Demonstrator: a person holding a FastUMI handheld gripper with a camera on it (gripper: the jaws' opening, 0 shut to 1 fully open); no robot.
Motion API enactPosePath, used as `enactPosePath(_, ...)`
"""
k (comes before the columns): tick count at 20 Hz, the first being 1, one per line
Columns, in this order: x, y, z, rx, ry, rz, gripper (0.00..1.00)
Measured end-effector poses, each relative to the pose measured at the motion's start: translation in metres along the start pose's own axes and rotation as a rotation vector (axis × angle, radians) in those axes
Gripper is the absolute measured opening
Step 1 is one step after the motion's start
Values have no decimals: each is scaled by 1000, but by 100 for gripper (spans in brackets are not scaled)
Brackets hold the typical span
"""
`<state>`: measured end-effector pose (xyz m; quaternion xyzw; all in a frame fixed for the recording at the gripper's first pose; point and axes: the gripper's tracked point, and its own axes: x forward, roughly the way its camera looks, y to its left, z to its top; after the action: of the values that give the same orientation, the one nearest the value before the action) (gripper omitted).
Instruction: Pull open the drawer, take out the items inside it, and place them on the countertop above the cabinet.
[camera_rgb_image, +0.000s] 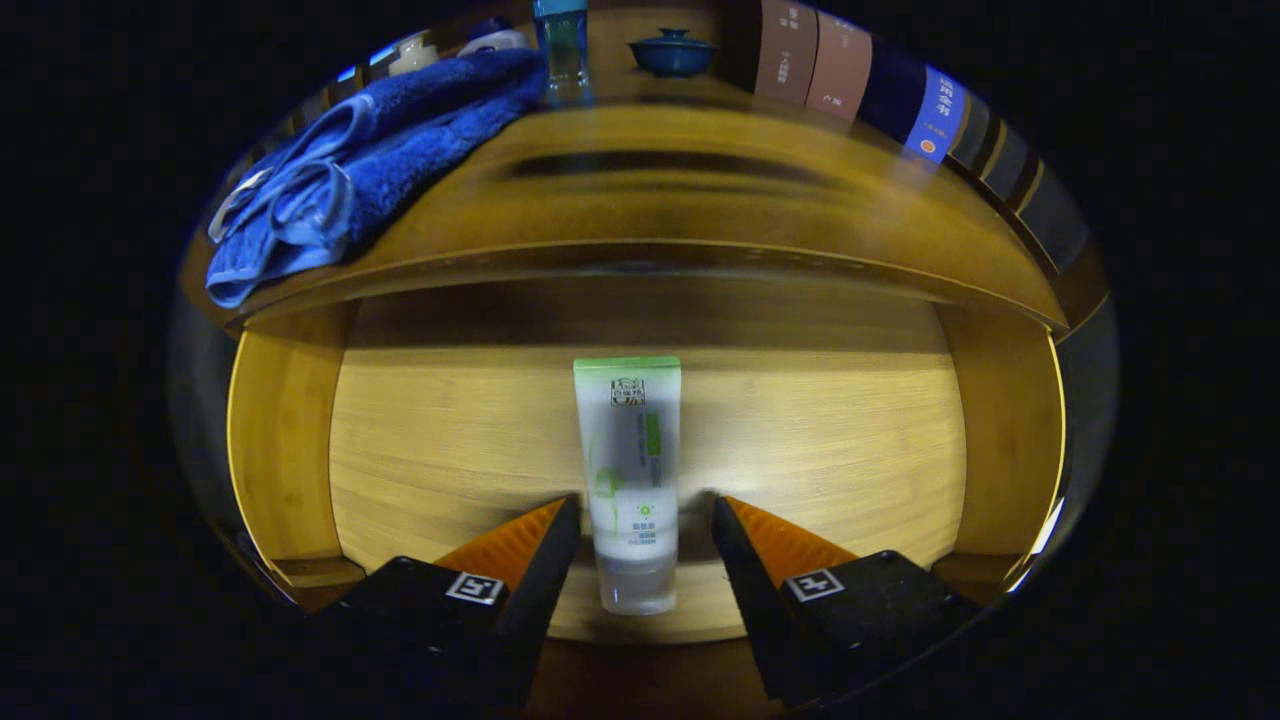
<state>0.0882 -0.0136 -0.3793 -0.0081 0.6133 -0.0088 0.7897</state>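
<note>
Here the wooden countertop (680, 200) carries a rumpled blue towel (350, 170), a clear bottle (562, 50), a dark blue lidded bowl (672, 52) and a row of books (850, 75) (spines upright). Below it the drawer (800, 430) stands pulled out, its pale floor lit. A white tube (630, 470) lies flat between the fingers of the gripper (645, 515), which are spread apart on either side, neither visibly pressing on it.

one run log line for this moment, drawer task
drawer: open | tube: lying inside, between claw fingers | claw: open, not touching tube | countertop: blue towel, books | stage: pre-grasp
</note>
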Motion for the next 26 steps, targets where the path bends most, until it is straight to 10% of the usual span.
enactPosePath(10,1,11,2,-45,4,29,43)
enactPosePath(26,-123,12,1,0,-302,115,42)
